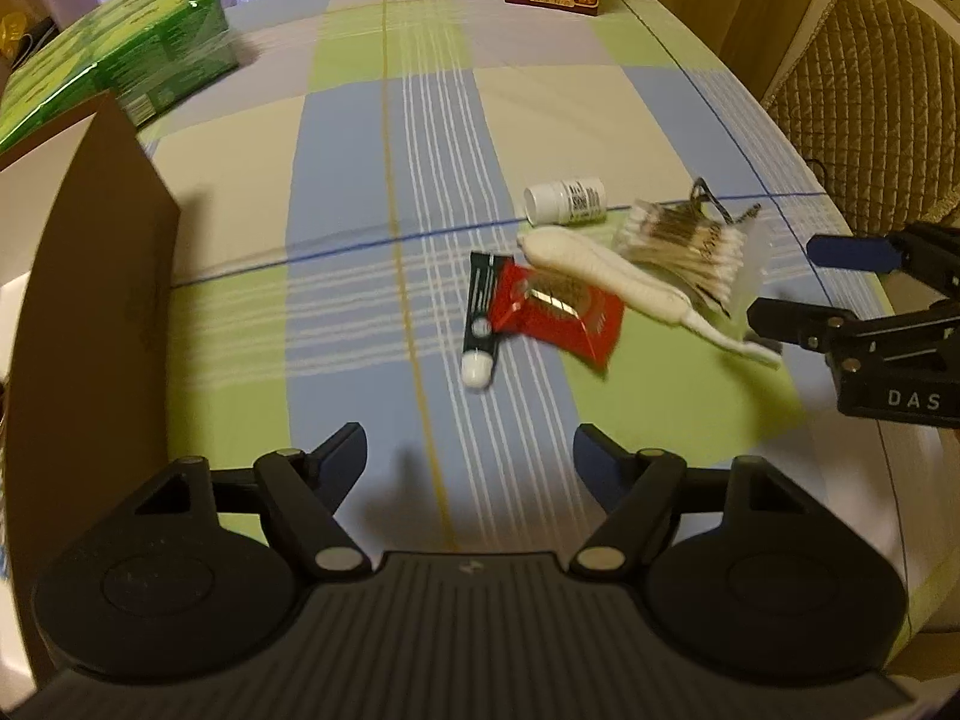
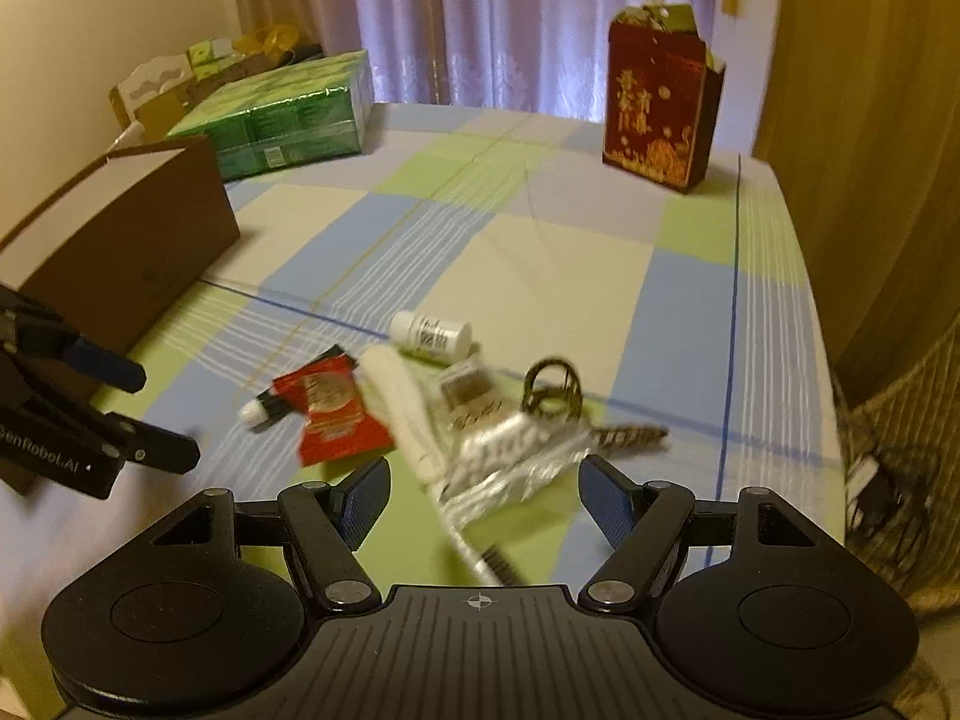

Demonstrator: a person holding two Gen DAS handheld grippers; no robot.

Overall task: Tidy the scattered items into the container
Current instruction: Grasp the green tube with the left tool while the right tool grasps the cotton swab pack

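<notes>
Where the checked tablecloth (image 1: 372, 138) spreads over the table, a small heap of scattered things near the right edge. White pill bottle (image 1: 564, 199) on its side at the far end of the heap. Just in front, a long white tube-shaped thing (image 1: 606, 273) lying slantwise, thin tail toward the near right. Red foil packet (image 1: 558, 315) touching its left side, partly covering a dark green tube (image 1: 482, 324) with a white cap pointing toward the camera. Clear pack of cotton swabs (image 1: 690, 246) to the right, resting against the white thing, with a dark wire clip (image 2: 551, 389) poking up behind it.

Brown cardboard box (image 1: 90, 276) at the left of the table, well apart from the heap, open top pale inside; contents not visible. Green wrapped pack (image 2: 288, 111) behind the box, toward the curtain (image 2: 522, 18). Red and gold gift bag (image 2: 657, 114) upright at the far right corner. Quilted chair back (image 1: 864, 72) beyond the right edge.

Left tongs (image 1: 470, 456) spread wide, holding nothing, hovering above bare cloth short of the green tube. Right tongs (image 2: 483, 501) likewise spread wide and empty, low over the near edge of the swab pack, the white tail running between the two blue-padded fingers (image 2: 366, 495); whether touching, cannot tell through the blur.
</notes>
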